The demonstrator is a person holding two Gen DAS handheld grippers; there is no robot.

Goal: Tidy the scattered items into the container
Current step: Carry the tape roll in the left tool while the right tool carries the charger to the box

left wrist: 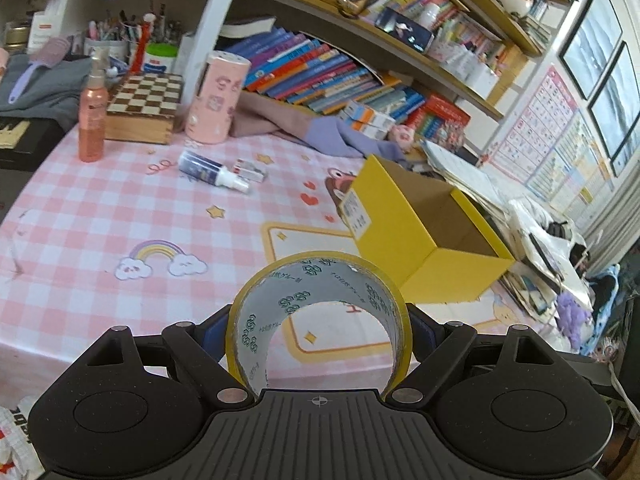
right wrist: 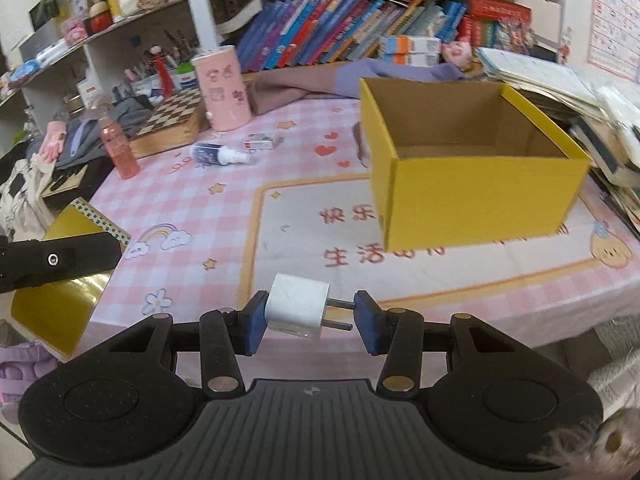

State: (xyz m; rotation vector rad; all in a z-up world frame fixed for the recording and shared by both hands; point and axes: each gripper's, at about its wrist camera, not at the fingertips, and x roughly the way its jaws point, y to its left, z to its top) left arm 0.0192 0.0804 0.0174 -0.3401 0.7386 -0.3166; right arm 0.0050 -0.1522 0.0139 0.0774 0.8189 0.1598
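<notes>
Cluttered desk, pink gingham cloth (right wrist: 192, 204) | left gripper (left wrist: 318, 326) pinches tape roll (left wrist: 320, 320) across its rim: light, stiff hoop | right gripper (right wrist: 310, 316) clamps white charger (right wrist: 298, 306) body-to-prongs: hard, slick, may pivot | yellow box (right wrist: 476, 196) open, near, ahead.

Both views are evenly and softly lit by diffuse daylight, bright enough that colours read clearly, with no hard shadows on the pink checked tablecloth (left wrist: 100, 216). In the left wrist view the window (left wrist: 600, 52) at the upper right is pale and washed out. The yellow box (right wrist: 476, 184) casts only a faint shadow at its base, and its edges are smeared by motion blur in the right wrist view. Fisheye distortion bends the bookshelves (left wrist: 360, 40) into arcs and darkens the frame corners. The roll of tape (left wrist: 320, 320), very close to the lens, is slightly soft; the far shelves are blurred too.
</notes>
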